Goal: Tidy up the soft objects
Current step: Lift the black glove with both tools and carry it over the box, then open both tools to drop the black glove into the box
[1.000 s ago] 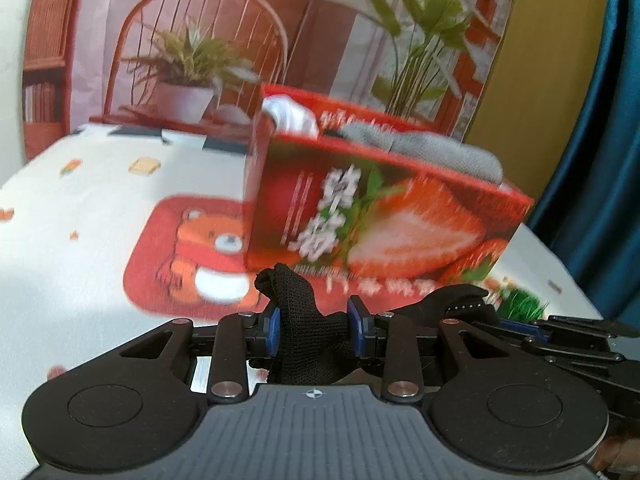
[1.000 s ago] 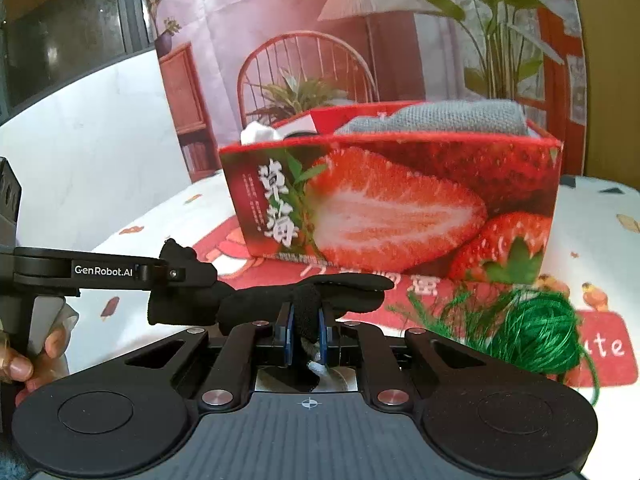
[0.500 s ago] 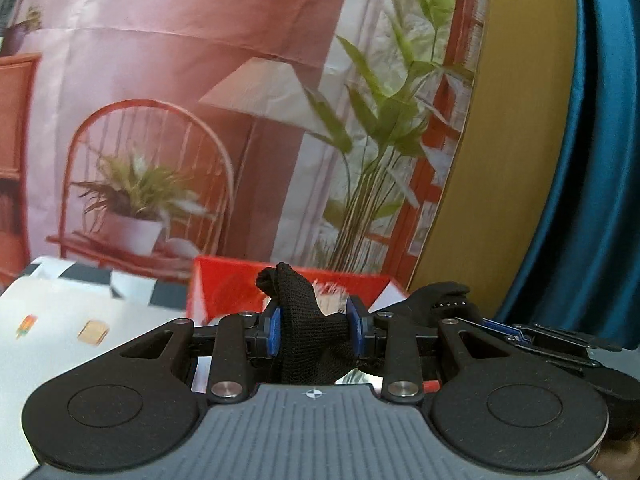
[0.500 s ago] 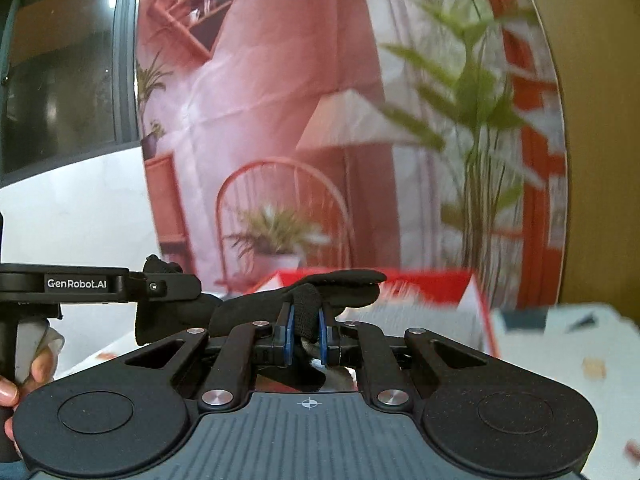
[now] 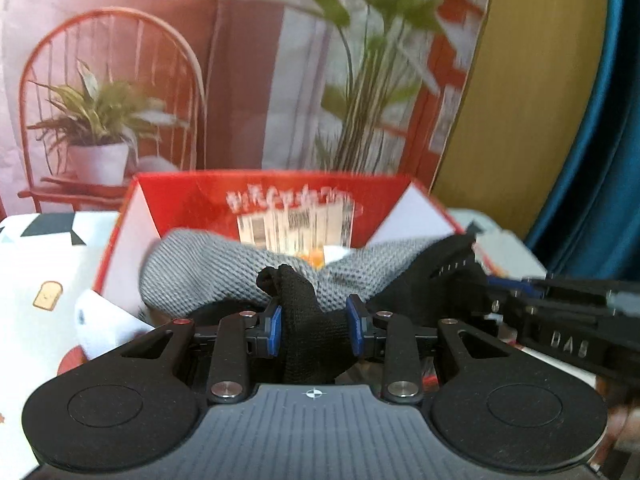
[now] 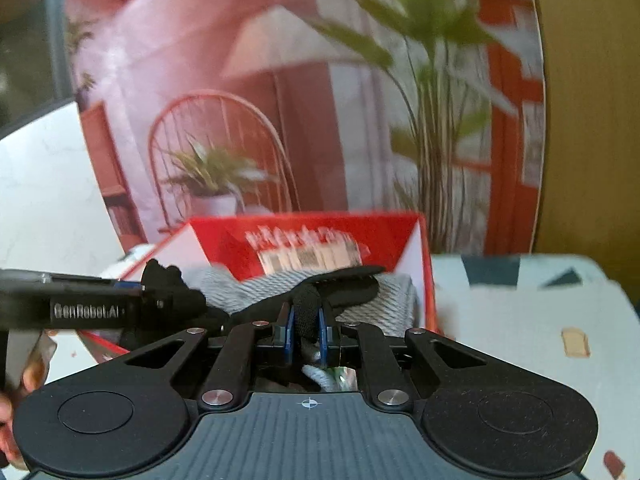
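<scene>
Tablecloth (image 5: 36, 264): at the far left we see white cloth printed with a toast slice and dark triangles; it lies under the box.
White item (image 5: 100, 328): soft and pale, at the box's near left corner; we cannot tell what it is.
Red box (image 5: 192, 196): an open strawberry carton with white inner flaps and a printed label on its far wall.
Grey knit cloth (image 5: 192, 268): lies bunched inside the box, filling most of it.
Left gripper (image 5: 314, 330): our blue pads are clenched on a bunched end of the black glove (image 5: 308, 344), above the box's near edge.
Black glove, far end: it stretches rightward over the grey cloth to the other tool.
Right gripper (image 6: 307, 330): our pads are pinched tight on a narrow fold of the same glove, also over the box.
Backdrop (image 5: 248, 80): a printed room scene with a chair, potted plants and a lamp.
</scene>
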A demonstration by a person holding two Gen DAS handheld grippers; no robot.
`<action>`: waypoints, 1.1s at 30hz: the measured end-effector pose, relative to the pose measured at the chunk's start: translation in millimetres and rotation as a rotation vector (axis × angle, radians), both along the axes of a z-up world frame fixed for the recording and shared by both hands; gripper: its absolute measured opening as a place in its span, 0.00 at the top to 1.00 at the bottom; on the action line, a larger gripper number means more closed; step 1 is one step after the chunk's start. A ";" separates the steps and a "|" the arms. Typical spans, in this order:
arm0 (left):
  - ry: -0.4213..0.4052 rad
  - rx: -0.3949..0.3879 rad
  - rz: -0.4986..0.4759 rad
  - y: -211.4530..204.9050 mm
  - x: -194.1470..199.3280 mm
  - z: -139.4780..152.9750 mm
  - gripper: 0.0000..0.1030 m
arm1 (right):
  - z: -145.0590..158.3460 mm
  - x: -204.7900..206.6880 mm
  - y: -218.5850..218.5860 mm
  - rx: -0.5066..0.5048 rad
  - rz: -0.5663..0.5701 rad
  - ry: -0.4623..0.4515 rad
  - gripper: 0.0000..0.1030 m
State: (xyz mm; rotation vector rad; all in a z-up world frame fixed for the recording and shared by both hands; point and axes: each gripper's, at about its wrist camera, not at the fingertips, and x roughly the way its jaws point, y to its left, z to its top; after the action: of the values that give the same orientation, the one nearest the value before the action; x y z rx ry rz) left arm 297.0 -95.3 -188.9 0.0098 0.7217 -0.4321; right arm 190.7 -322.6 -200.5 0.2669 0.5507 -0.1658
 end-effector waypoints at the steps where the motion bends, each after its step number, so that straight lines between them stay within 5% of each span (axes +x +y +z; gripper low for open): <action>1: 0.013 0.012 -0.002 -1.0 2.5 -1.6 0.67 | -3.8 3.3 -4.1 0.012 -0.005 0.017 0.89; 7: 0.054 0.110 -0.030 -10.0 18.1 -7.7 0.67 | -15.5 13.0 -18.3 0.114 -0.028 0.068 0.89; 11: 0.078 0.100 -0.058 -4.9 19.1 -7.3 0.65 | -19.1 8.9 -19.0 0.155 -0.032 0.081 0.89; 14: 0.074 0.093 -0.064 -0.3 16.2 -3.0 0.47 | -16.1 3.6 -15.7 0.140 -0.038 0.077 0.85; 15: 0.062 0.092 -0.070 1.7 12.4 0.2 0.34 | -14.1 0.0 -11.8 0.111 -0.045 0.068 0.79; 18: 0.002 0.083 -0.071 11.4 -3.1 12.7 0.18 | -7.7 -14.8 -5.8 0.069 -0.038 0.017 0.74; 27: -0.168 -0.005 0.011 55.2 -64.5 32.5 0.13 | 1.1 -86.3 -2.4 0.002 -0.070 -0.137 0.58; 33: -0.238 0.019 0.079 67.5 -110.4 17.7 0.07 | -30.7 -122.2 1.0 -0.040 -0.077 -0.065 0.46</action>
State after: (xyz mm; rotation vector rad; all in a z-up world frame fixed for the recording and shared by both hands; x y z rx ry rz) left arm 186.5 -27.8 -171.2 0.0491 0.4904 -0.3415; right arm 68.5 -321.6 -231.3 0.2543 0.4724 -0.2420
